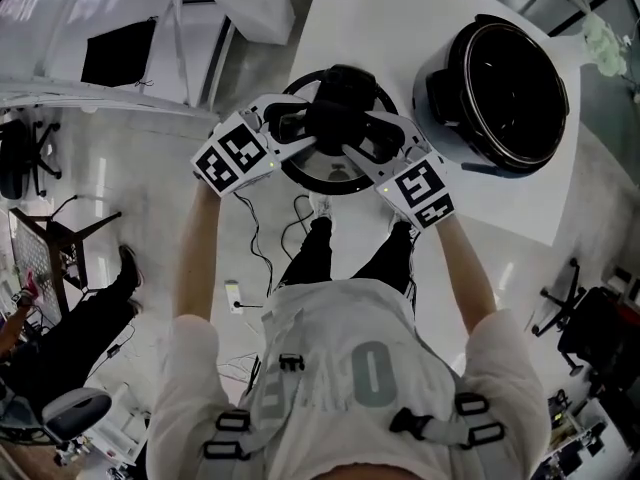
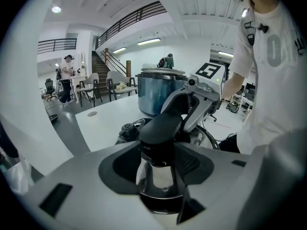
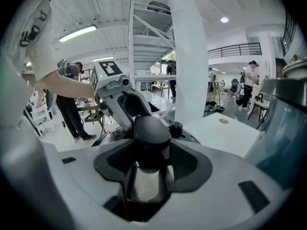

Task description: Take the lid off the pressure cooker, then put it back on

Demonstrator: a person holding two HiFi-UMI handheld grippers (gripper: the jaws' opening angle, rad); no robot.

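Observation:
The pressure cooker's round steel lid (image 1: 322, 174) hangs in the air over the near edge of the white table (image 1: 400, 28). Both grippers grasp its black knob (image 1: 340, 103) from opposite sides. My left gripper (image 1: 305, 128) is shut on the knob (image 2: 160, 127), its pads tight against it. My right gripper (image 1: 372, 134) is shut on the same knob (image 3: 151, 131) from the other side. The open pot (image 1: 505, 93) stands on the table to the right of the lid, its dark inside showing. The pot (image 2: 156, 91) is behind the lid in the left gripper view.
A dark panel (image 1: 118, 53) lies on a surface at the upper left. Cables (image 1: 262, 258) trail over the floor below the lid. Another person's leg (image 1: 95, 313) and a chair (image 1: 70, 408) are at the left. More chairs (image 1: 590, 333) stand at the right.

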